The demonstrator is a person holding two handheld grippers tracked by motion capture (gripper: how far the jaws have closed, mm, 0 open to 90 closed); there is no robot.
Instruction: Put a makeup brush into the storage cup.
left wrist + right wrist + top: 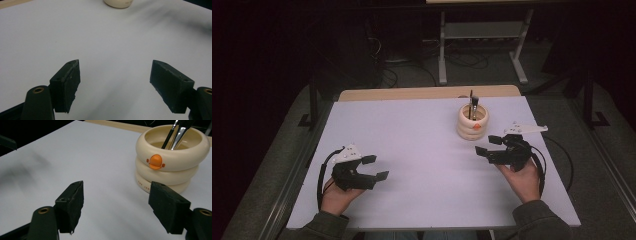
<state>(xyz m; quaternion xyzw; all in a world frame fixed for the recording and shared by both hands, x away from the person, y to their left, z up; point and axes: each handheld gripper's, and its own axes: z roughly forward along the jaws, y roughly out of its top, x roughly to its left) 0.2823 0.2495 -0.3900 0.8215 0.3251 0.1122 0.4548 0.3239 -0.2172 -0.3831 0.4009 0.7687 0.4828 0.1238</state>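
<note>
- We take the cream holder [472, 122] as our landmark: a pot shaped like 3 stacked rings, standing upright on the white table [422, 150] toward its far right part, with a small orange mark on its front.
- Well to the left of the holder and nearer the person, we see the left gripper [379, 168] held in the person's left hand [337, 197], low over the table's near left part.
- In the left gripper view, its 2 black jaws stand wide apart with only bare white table between them; we see nothing held and nothing touched, so this gripper is released.
- In that same view the holder [118, 3] sits far off at the top edge, with just its base visible.
- Inside the holder we see 2 slim utensils [472, 104] standing upright, their dark and metallic handles rising above the rim; what kind they are we cannot tell.
- Just to the right of the holder and a little nearer the person, we see the right gripper [486, 145] in the person's right hand [524, 180], pointing left across the table.
- In the right gripper view its 2 jaws are spread wide and empty, pads clear of everything; the holder [172, 157] stands near, just beyond the right-hand jaw, apart from it and not between the pads.
- A black cable [562, 155] loops from the right gripper on the side away from the holder.
</note>
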